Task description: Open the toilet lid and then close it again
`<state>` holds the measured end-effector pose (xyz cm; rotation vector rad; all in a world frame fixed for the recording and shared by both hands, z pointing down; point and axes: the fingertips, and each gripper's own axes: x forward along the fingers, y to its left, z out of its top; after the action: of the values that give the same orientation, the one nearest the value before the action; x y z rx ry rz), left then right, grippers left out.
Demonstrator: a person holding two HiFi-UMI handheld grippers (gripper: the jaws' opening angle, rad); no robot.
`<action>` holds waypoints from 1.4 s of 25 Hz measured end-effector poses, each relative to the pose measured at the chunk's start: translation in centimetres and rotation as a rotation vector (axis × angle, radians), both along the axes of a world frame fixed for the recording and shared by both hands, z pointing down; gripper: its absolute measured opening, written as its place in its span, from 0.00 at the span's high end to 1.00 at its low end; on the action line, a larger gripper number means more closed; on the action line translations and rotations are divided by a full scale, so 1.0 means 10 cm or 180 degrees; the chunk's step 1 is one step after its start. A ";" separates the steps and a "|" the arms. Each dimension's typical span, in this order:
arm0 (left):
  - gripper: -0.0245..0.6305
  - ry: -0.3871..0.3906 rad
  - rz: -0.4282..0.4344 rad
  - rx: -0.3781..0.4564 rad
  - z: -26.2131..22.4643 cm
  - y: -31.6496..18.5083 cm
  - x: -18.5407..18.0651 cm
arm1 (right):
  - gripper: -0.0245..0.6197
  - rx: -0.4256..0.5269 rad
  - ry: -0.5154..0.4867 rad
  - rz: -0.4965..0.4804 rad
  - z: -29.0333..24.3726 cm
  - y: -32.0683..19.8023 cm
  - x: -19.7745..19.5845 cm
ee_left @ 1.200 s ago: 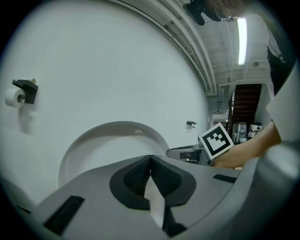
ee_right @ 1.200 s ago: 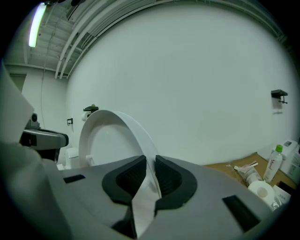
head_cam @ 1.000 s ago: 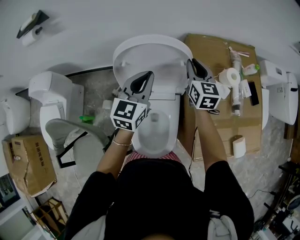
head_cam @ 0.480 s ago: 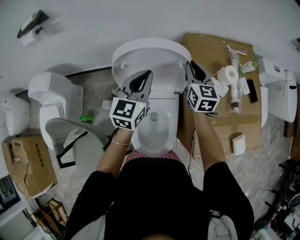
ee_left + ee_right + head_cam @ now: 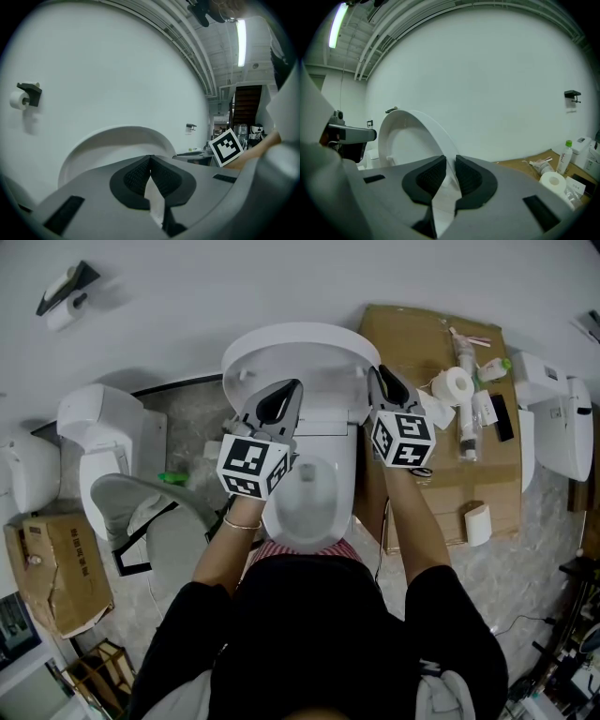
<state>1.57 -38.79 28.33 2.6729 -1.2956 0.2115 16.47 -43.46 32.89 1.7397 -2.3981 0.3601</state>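
Note:
The white toilet lid (image 5: 309,352) stands raised, leaning back toward the wall above the open bowl (image 5: 305,507). My right gripper (image 5: 378,374) is at the lid's right edge. In the right gripper view that edge (image 5: 436,136) runs down between the dark pads (image 5: 468,176), which are shut on it. My left gripper (image 5: 281,395) lies over the left part of the lid's inner face. In the left gripper view its pads (image 5: 136,178) meet at the tips, with the lid (image 5: 103,145) arching behind them. A sliver of white shows low between the pads; what it is I cannot tell.
A flat cardboard sheet (image 5: 492,484) right of the toilet carries a paper roll (image 5: 457,387), bottles and small items. Another white toilet (image 5: 103,442) and a grey seat stand at the left, with a cardboard box (image 5: 56,568) in front of them. A roll holder (image 5: 61,292) hangs on the wall.
The lid has tipped a little further back toward the wall and looks flatter from above. Both grippers have crept slightly forward and left with it.

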 end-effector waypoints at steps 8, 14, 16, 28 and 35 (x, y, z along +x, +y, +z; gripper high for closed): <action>0.96 -0.0030 0.0015 0.0030 -0.04 0.11 -0.01 | 0.85 0.0005 0.0013 0.0007 0.00 0.13 0.01; 0.96 -0.0030 0.0038 0.0061 -0.07 0.21 -0.01 | 0.85 0.0034 0.0029 0.0025 0.00 0.25 0.00; 0.96 -0.0037 0.0028 0.0067 -0.08 0.24 -0.02 | 0.85 0.0034 0.0035 0.0019 0.01 0.29 0.00; 0.96 -0.0015 -0.0018 0.0125 -0.17 0.50 -0.07 | 0.85 0.0018 0.0085 0.0007 0.03 0.64 -0.01; 0.96 0.0016 -0.0070 0.0127 -0.17 0.68 -0.08 | 0.85 0.0000 0.0075 0.0012 0.07 0.82 -0.01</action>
<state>0.80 -31.94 26.63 2.6889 -1.3411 0.1777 16.40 -35.30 33.58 1.7388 -2.3791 0.3384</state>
